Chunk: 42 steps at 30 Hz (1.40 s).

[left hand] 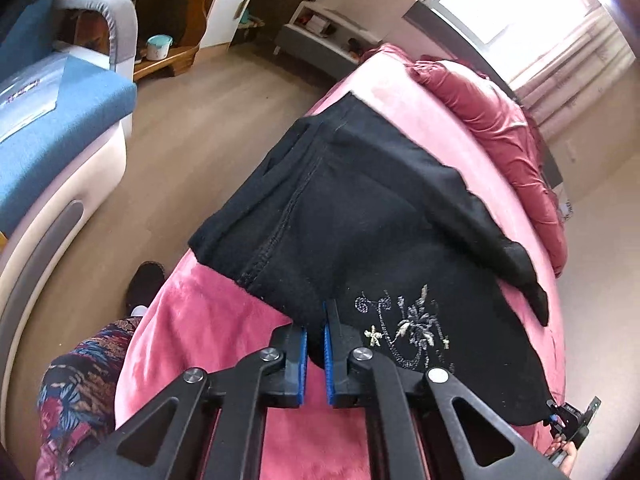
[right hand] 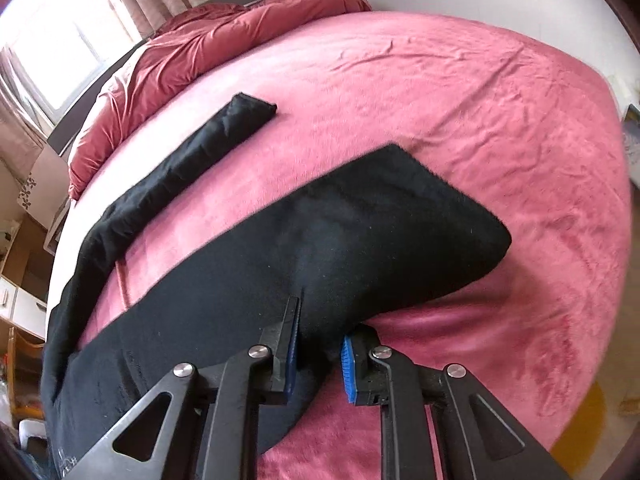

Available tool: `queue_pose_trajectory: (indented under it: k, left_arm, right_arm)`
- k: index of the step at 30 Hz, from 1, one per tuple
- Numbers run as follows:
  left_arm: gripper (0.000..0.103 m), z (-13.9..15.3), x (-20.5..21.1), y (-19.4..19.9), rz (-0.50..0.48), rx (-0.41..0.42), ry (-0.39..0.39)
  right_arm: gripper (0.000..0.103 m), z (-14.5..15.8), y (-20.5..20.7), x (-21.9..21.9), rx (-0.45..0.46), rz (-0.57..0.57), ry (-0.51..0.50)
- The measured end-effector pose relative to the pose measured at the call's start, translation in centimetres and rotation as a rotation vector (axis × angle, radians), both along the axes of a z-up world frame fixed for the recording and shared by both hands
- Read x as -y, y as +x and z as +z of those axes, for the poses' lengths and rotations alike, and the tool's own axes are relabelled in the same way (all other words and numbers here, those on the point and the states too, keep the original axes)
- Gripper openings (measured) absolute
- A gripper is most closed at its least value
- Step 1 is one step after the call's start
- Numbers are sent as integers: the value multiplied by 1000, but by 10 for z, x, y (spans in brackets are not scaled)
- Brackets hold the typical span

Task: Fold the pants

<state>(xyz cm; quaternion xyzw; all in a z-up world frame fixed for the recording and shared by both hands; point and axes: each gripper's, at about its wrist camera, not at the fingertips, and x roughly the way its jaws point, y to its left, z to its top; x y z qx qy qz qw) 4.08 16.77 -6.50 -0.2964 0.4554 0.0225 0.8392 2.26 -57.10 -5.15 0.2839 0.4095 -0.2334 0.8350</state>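
Note:
Black pants (left hand: 360, 208) with a pale embroidered pattern (left hand: 404, 332) lie spread on a pink blanket (left hand: 208, 320). My left gripper (left hand: 315, 320) is shut on the pants' near edge, beside a stitched seam, and black cloth fills the gap between its blue pads. In the right wrist view my right gripper (right hand: 322, 320) is shut on a bunch of the pants (right hand: 360, 240), whose near edge is raised off the blanket. One thin leg (right hand: 224, 136) stretches away to the left and a wider leg end (right hand: 452, 216) lies ahead. The right gripper (left hand: 568, 420) also shows at the pants' lower right corner.
A crumpled dark red duvet (right hand: 208, 36) lies at the head of the bed by the window (right hand: 60, 28). Left of the bed are wood floor (left hand: 192, 120), a blue sofa (left hand: 52, 120) and a wooden shelf (left hand: 168, 20). A person's patterned trouser leg (left hand: 84, 380) and dark shoe (left hand: 146, 280) stand by the bed.

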Motion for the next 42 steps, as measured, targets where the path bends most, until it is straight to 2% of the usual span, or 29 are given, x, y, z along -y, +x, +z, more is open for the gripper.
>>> queue_pose_trajectory:
  k: [9, 16, 19, 20, 21, 22, 23, 25, 28, 31, 32, 33, 34, 36, 39, 41, 42]
  left_arm:
    - [6, 8, -7, -28, -25, -20, -22]
    - [6, -8, 6, -41, -93, -112, 38]
    - [7, -12, 12, -38, -116, -156, 87]
    - [9, -12, 14, -34, -129, -175, 109]
    - [12, -12, 15, -32, -135, -194, 130]
    - [18, -11, 16, -31, -132, -199, 141]
    - [19, -9, 16, -31, -133, -204, 153]
    - [27, -6, 14, -32, -134, -216, 191]
    - [28, -5, 5, -42, -114, -220, 194]
    - [28, 4, -3, -49, -92, -208, 243]
    - [28, 9, -6, -51, -79, -198, 270]
    - [28, 13, -9, -52, -65, -187, 288]
    - [28, 18, -14, -54, -44, -169, 298]
    - [28, 28, -21, -54, -17, -134, 295]
    - [28, 42, -20, -50, -16, -80, 308]
    - [28, 46, -14, -46, -43, -56, 314]
    - [28, 47, -9, -42, -61, -50, 315]
  right_arm:
    - [17, 7, -46, 11, -4, -32, -1]
    - [17, -15, -77, 22, -64, -64, 19]
    - [18, -31, -86, 28, -77, -92, 68]
    - [20, -34, -89, 31, -67, -104, 85]
    - [31, -36, -93, 34, -53, -120, 101]
    - [35, -37, -97, 37, -39, -134, 120]
    - [41, -37, -100, 41, -28, -149, 134]
    - [42, -35, -106, 49, -8, -181, 144]
    - [42, -32, -110, 62, 10, -224, 152]
    - [42, -33, -109, 77, 28, -285, 177]
    - [39, -31, -107, 79, 25, -297, 161]
    - [24, -28, -105, 81, 19, -305, 136]
    - [18, -24, -102, 82, 9, -306, 105]
    - [13, -14, -95, 75, -9, -285, 19]
    - [12, -7, -89, 69, -59, -272, -91]
    - [13, -20, -82, 71, -152, -253, -102]
    - [23, -27, -80, 70, -209, -253, -118]
